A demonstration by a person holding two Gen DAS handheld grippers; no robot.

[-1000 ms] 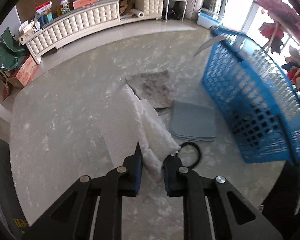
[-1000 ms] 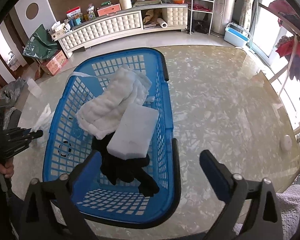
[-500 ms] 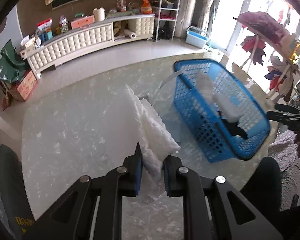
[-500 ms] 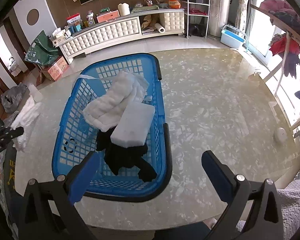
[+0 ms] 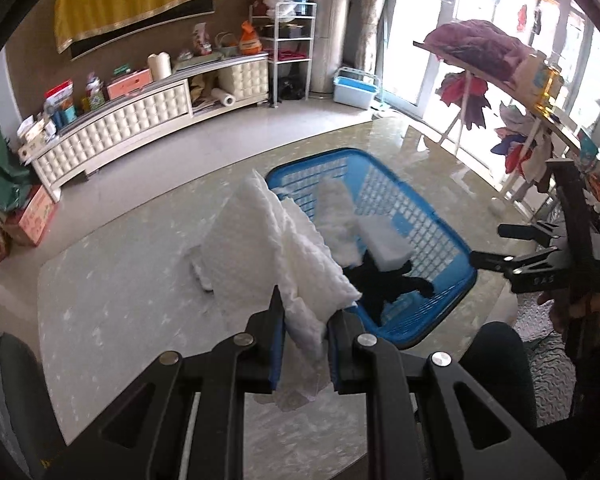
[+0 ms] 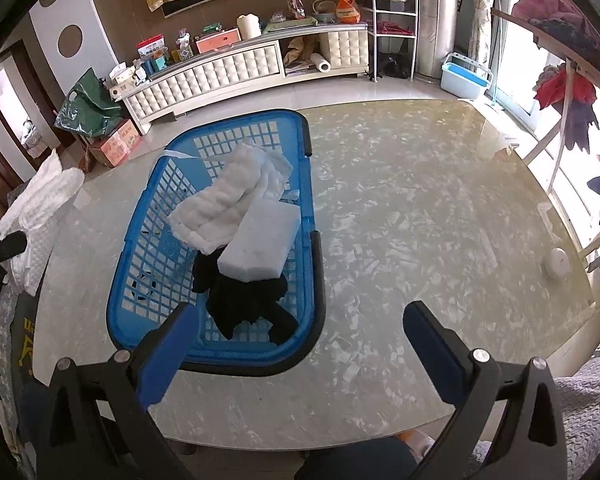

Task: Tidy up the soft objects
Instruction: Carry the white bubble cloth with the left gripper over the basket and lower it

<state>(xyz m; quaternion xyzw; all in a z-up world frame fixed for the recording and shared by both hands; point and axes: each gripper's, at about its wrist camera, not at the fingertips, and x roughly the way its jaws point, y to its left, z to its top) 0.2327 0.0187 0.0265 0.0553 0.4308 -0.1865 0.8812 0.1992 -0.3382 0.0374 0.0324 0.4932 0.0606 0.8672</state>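
White cloth lifted, left tongs clamped

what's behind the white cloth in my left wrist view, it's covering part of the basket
Observer: In the right wrist view, a second white cloth lies in the blue basket, on the side your held cloth hides.
Operator: anything else in there
Observer: A white foam block leans on that cloth, and a black garment lies under the block at the near end.
Operator: is the right gripper holding anything
Observer: No. The right gripper is wide open with nothing between its fingers, above the table near the basket's near end.
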